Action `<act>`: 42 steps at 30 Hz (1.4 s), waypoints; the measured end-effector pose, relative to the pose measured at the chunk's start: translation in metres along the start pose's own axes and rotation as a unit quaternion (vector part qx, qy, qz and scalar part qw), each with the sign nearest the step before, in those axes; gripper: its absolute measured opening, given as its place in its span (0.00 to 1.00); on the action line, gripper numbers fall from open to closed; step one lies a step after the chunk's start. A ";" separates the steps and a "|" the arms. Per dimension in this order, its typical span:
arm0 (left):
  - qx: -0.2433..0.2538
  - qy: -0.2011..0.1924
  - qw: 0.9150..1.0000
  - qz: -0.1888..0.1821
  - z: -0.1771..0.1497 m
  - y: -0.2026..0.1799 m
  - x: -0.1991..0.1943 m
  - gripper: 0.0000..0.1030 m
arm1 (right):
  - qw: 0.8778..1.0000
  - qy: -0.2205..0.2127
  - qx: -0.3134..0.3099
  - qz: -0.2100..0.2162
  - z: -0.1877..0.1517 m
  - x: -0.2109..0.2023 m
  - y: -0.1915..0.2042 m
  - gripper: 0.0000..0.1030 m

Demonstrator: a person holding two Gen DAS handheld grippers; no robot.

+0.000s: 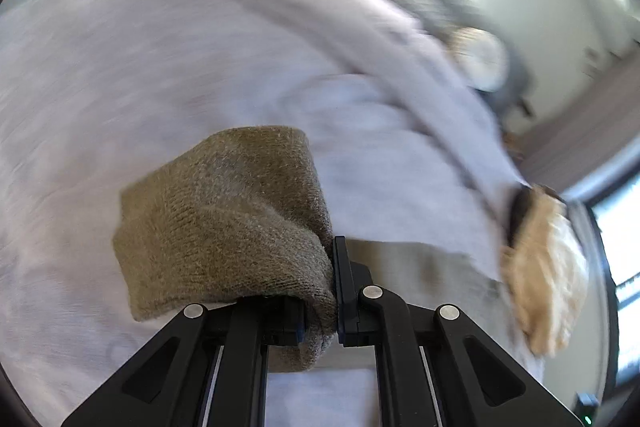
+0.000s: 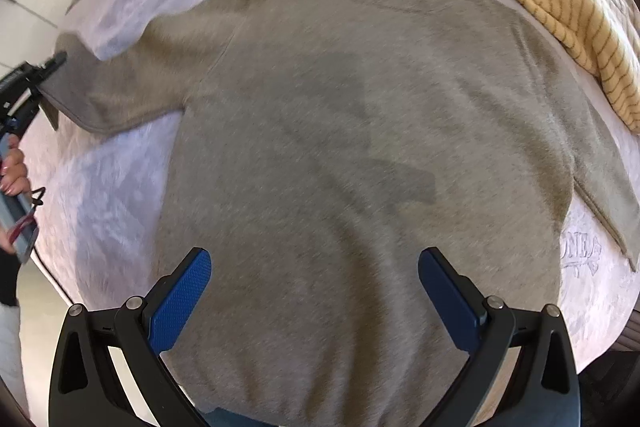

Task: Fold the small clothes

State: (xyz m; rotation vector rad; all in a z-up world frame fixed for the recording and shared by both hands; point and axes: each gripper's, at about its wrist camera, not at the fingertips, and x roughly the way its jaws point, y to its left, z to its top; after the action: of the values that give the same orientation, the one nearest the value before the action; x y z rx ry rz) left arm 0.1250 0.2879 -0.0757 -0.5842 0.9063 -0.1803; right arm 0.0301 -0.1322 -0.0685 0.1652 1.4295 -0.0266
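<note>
Left gripper (image 1: 320,311) clamped on sweater (image 2: 360,147) cuff — right gripper (image 2: 314,303) fingers apart; lettering unreadable.

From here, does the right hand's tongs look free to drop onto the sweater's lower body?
Probably yes. The right tongs hang open directly over the grey sweater with nothing between them and the fabric. The striped cloth lies off beyond the far shoulder, and the left tongs grip the sleeve cuff, well aside.

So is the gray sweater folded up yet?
Not yet. The gray sweater lies spread flat on the bed, one sleeve stretched out, its cuff pinched by the left gripper.
</note>
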 end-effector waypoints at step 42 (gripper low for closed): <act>0.135 0.127 0.967 0.177 -0.081 -0.090 0.142 0.77 | 0.975 -0.151 0.102 0.128 0.121 0.054 -0.121 0.09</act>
State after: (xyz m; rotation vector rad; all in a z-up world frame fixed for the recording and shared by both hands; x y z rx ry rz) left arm 0.1574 0.1263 -0.1628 -0.1407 1.1975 -0.0523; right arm 0.1429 -0.2631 -0.1179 0.4940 1.0924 0.0137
